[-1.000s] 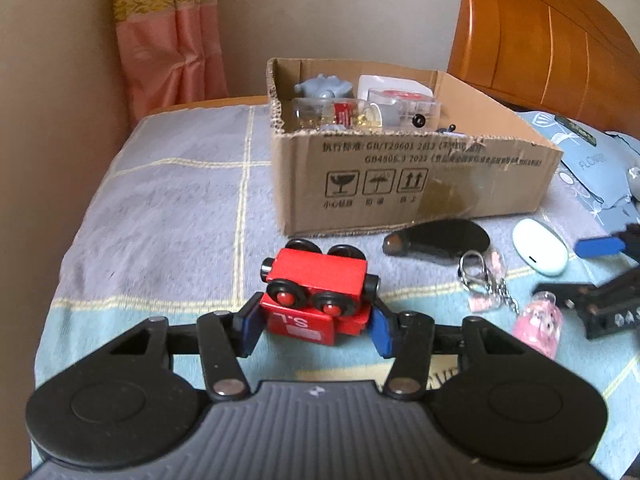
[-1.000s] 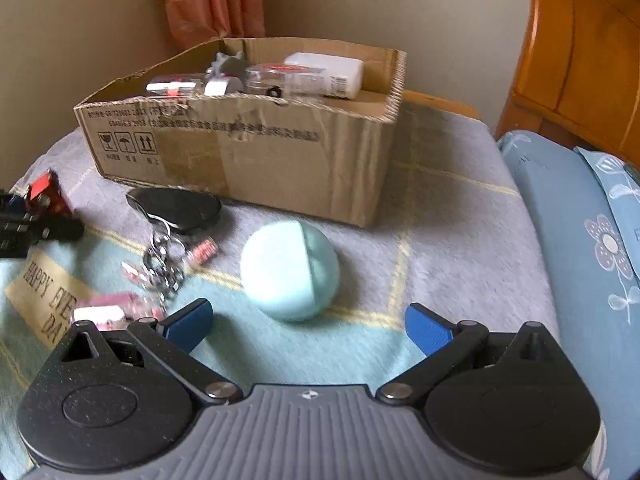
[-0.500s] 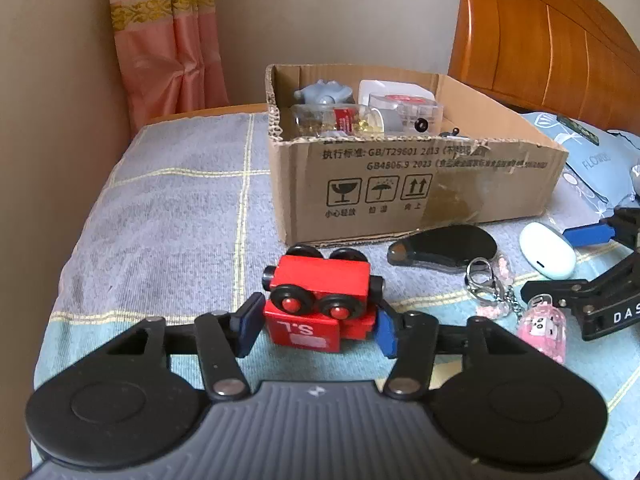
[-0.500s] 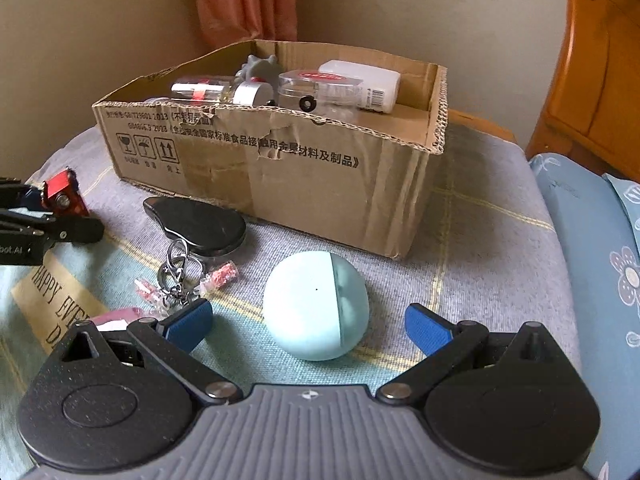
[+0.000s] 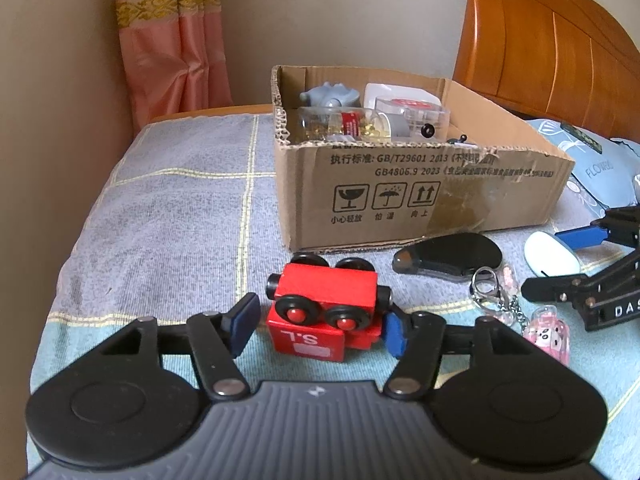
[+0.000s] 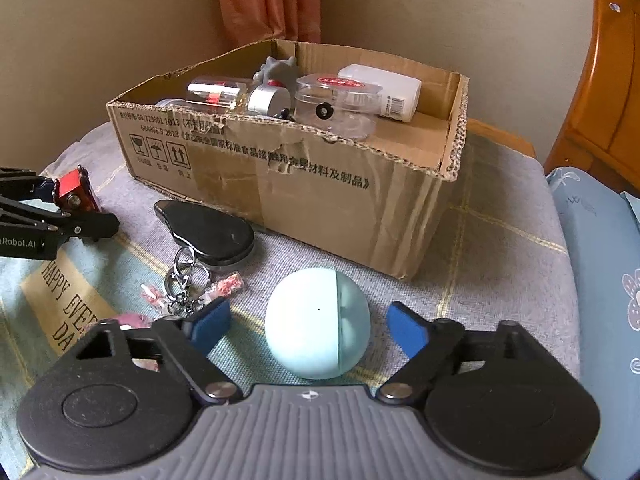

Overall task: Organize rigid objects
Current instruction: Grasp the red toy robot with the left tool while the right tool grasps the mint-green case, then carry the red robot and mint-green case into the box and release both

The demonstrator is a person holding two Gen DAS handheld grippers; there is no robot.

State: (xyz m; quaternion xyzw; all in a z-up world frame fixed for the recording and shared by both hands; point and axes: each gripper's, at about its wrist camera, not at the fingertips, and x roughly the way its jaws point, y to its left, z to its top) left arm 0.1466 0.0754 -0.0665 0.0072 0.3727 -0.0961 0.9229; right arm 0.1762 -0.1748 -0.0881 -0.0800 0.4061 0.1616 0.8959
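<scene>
A red wooden toy train car (image 5: pixel 326 312) with black wheels lies on the bed blanket between the blue pads of my left gripper (image 5: pixel 320 330). Its jaws are opening, and the left pad stands clear of the toy. In the right wrist view a pale blue-green egg-shaped case (image 6: pixel 318 322) sits between the pads of my right gripper (image 6: pixel 310 330). Those jaws are closing, with a gap on each side of the case. The open cardboard box (image 5: pixel 420 200) behind holds a pill bottle, a clear tub, a white box and a grey figure.
A black key fob (image 6: pixel 208 232) with a keyring and a pink charm (image 5: pixel 548 330) lies between the two grippers, in front of the box (image 6: pixel 320 184). A wooden headboard (image 5: pixel 560 40) and blue pillows (image 6: pixel 600 280) bound the right side. A wall runs along the left.
The left pads, which pressed on the red toy, have spread off it. The right jaws have narrowed around the egg-shaped case, which now sits closer between them.
</scene>
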